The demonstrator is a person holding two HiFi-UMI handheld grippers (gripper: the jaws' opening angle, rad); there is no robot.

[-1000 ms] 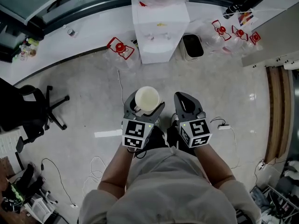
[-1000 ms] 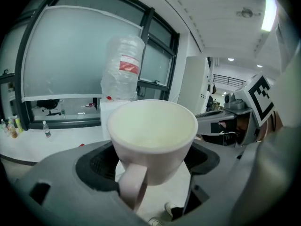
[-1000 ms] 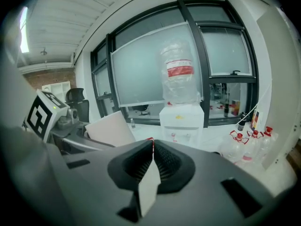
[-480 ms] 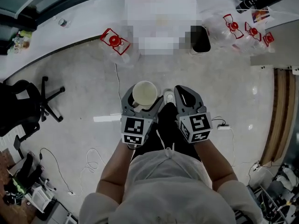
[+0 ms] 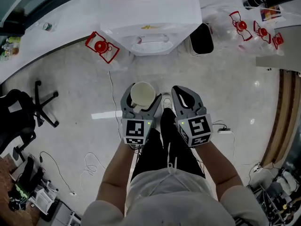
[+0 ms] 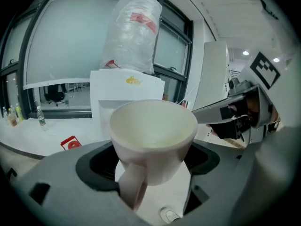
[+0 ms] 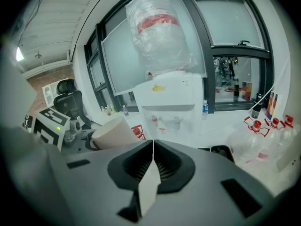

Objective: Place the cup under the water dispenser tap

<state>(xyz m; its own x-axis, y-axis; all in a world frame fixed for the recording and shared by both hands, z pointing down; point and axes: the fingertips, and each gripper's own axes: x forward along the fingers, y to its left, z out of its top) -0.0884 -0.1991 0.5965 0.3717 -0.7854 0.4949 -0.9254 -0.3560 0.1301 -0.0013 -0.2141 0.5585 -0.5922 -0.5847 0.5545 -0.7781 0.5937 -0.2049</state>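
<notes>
Ok, both arms are stretched forward side by side, left forearm (image 5: 117,166) and right forearm (image 5: 221,166) bare, tools angled down over the floor (image 5: 80,88), marker cubes facing up at the head camera.

Left tool (image 5: 142,98): jaws wide, clamped on the cup (image 5: 142,93). In the left gripper view the left tool (image 6: 153,166) has a pad on each side of the cup (image 6: 153,131) body. The cup is upright and empty inside, with its handle (image 6: 134,185) pointing back at the camera.

Right tool (image 5: 182,94): jaws closed tip to tip, nothing between them, confirmed in the right gripper view (image 7: 153,147).

Diff vs. a second ago:
- water dispenser (image 5: 150,13) sits lower and larger in the head view, so it's closer
- tools keep the same spacing, cup still held in the left one
- office chair (image 5: 28,112) has slid toward the left edge
- dark trousers (image 5: 162,145) now show between the arms

Cup position: in the left tool, just left of the right tool and apart from it. It is short of the dispenser, with bare floor between. In the right gripper view the cup (image 7: 113,132) sits left of and below the taps (image 7: 154,119) on the dispenser (image 7: 171,95) front, not under them.

Red-capped bottle (image 5: 101,46) lies left of the dispenser, black bin (image 5: 202,39) to its right.
</notes>
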